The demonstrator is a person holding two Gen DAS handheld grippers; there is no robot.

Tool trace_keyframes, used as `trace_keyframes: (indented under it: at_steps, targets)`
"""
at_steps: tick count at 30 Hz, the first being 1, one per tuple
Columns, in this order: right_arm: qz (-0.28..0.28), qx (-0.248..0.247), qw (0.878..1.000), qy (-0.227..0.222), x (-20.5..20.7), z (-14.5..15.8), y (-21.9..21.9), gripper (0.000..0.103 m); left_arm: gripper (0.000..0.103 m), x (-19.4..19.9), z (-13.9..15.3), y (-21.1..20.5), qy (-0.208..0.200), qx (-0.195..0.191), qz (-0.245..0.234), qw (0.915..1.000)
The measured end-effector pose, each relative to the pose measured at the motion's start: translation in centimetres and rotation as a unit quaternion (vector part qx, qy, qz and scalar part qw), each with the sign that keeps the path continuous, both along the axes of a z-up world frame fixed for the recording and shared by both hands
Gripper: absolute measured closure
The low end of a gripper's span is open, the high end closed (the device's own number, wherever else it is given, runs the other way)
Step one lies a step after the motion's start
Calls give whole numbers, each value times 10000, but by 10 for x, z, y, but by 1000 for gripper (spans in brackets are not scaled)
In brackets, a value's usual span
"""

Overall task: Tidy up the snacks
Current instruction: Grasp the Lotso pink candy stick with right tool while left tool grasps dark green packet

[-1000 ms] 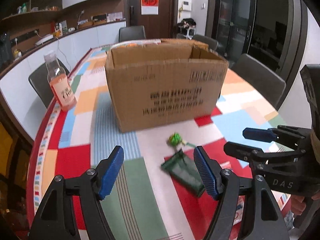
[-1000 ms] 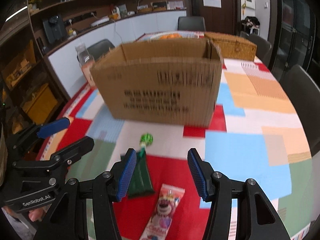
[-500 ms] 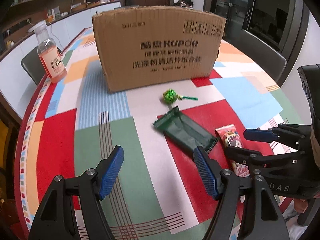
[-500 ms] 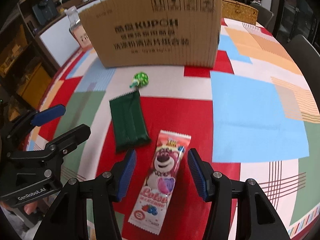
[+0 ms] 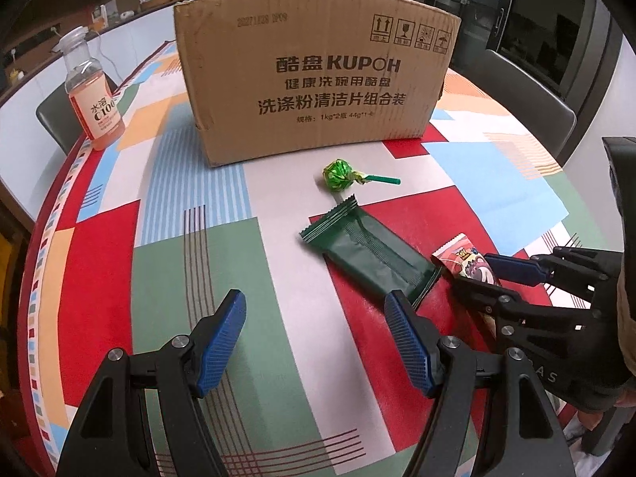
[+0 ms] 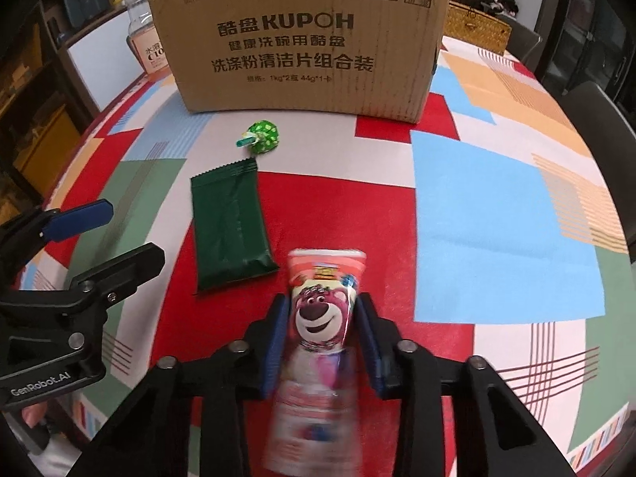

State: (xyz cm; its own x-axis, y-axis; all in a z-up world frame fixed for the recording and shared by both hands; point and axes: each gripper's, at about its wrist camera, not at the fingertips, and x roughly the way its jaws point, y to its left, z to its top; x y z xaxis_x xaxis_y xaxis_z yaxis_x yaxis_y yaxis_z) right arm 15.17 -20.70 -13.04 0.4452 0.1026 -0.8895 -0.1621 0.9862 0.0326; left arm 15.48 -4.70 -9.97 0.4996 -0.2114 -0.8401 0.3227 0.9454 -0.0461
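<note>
Jaws of the right gripper (image 6: 321,351) have just been closing and are being pressed onto the pink bear snack packet (image 6: 324,298) near the table's (image 6: 497,218) near edge, presumably for lifting into the cardboard box (image 6: 302,35). The left gripper (image 5: 314,342) is being held apart, empty, beside the green packet (image 5: 369,252), likely next.

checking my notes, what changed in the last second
Both grippers came down toward the table. The right gripper has just been closing on the pink bear snack packet. The left gripper stayed open and empty. The green packet, lollipop and cardboard box stayed put.
</note>
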Motion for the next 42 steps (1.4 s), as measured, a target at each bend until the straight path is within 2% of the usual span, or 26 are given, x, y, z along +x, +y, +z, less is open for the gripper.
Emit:
trace_keyframes:
  at_steps: [12, 18, 29, 34, 37, 39, 42]
  targets:
    - [-257, 425, 9985, -226, 8, 12, -27, 73, 31, 19, 1, -31, 183, -15, -59, 9998]
    - [-217, 597, 9969, -466, 12, 19, -40, 72, 26, 32, -6, -47, 428, 17, 168, 9989]
    - [-397, 934, 9929, -625, 20, 15, -61, 72, 25, 46, -22, -70, 514, 538, 616, 9953]
    - [-457, 1011, 9921, -591, 21, 12, -67, 72, 26, 48, -28, -76, 520, 531, 666, 9950]
    - [-460, 1072, 9915, -570, 21, 11, -68, 72, 34, 47, -30, -75, 555, 381, 643, 9957]
    - [-449, 1102, 9913, -569, 21, 11, -67, 72, 47, 46, -29, -73, 529, 340, 682, 9957]
    - [-406, 1122, 9912, -577, 22, 13, -64, 72, 58, 42, -28, -68, 460, 327, 610, 9965]
